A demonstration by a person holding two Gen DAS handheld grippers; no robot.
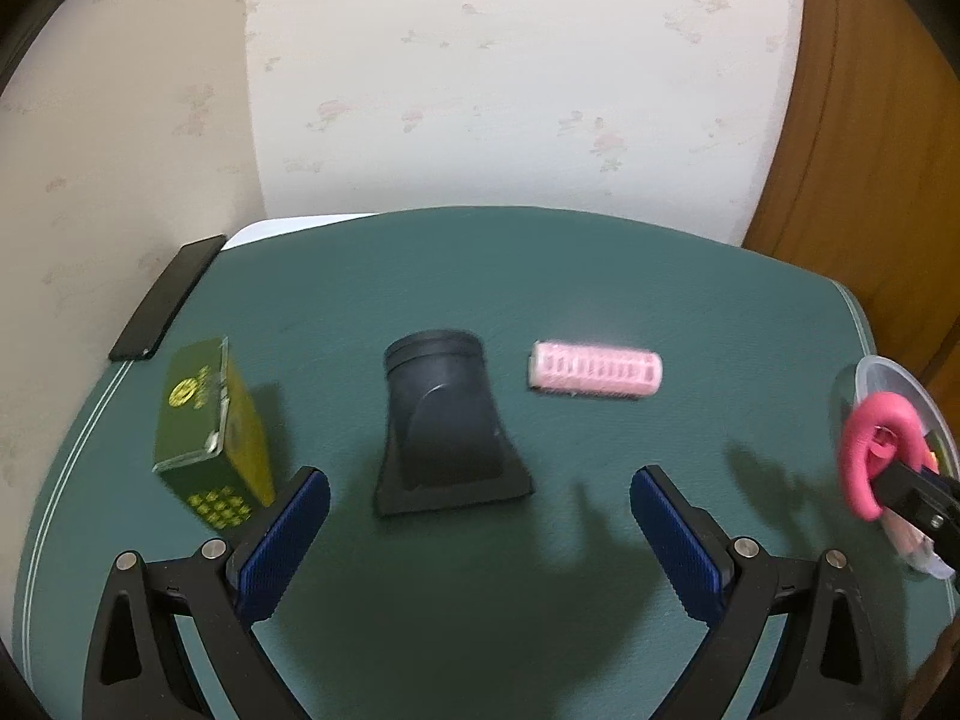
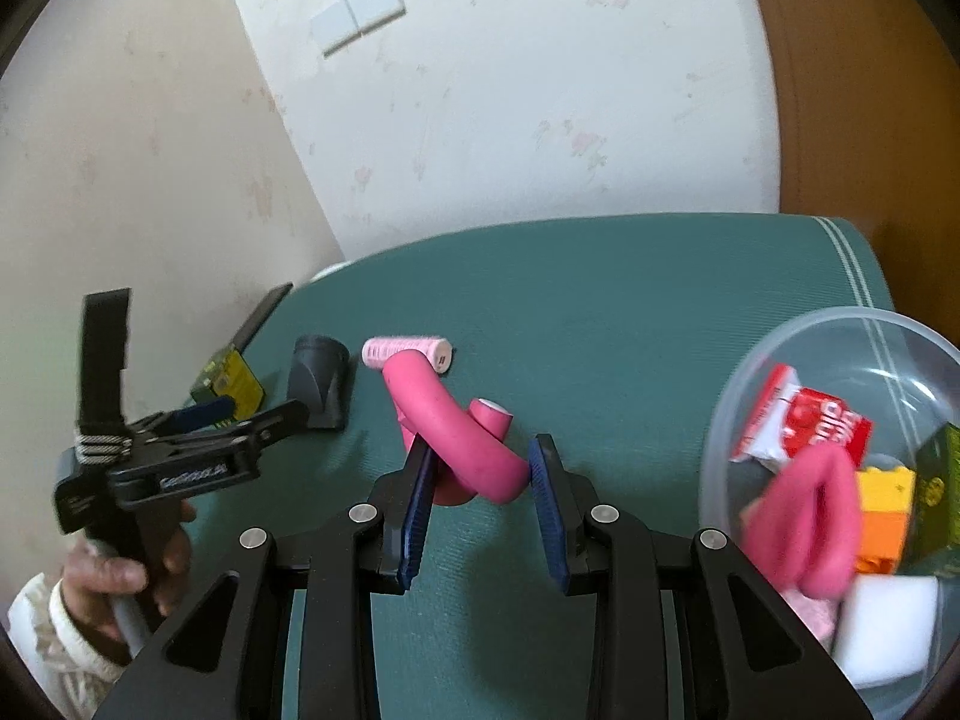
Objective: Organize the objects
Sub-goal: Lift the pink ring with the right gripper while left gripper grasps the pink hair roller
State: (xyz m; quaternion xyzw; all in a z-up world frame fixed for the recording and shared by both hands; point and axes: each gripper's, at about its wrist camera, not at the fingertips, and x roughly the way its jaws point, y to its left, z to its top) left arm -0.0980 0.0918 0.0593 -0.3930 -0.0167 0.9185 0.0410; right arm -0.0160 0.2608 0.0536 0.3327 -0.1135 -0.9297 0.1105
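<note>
My right gripper (image 2: pixel 480 468) is shut on a curved pink foam curler (image 2: pixel 456 426) and holds it above the green mat (image 2: pixel 600 312), left of the clear plastic bowl (image 2: pixel 828 324). The curler also shows at the right edge of the left wrist view (image 1: pixel 864 456). My left gripper (image 1: pixel 480 498) is open and empty, low over the mat, in front of a black nozzle (image 1: pixel 447 420). A green box (image 1: pixel 207 420) stands to its left and a pink hair roller (image 1: pixel 597 370) lies to its right.
The bowl holds a red packet (image 2: pixel 804 426), another pink curler (image 2: pixel 804 522), an orange brick (image 2: pixel 885 510), a white sponge (image 2: pixel 888 630) and a green box (image 2: pixel 942 480). A black phone (image 1: pixel 168 297) lies on the mat's far left edge. A papered wall stands behind.
</note>
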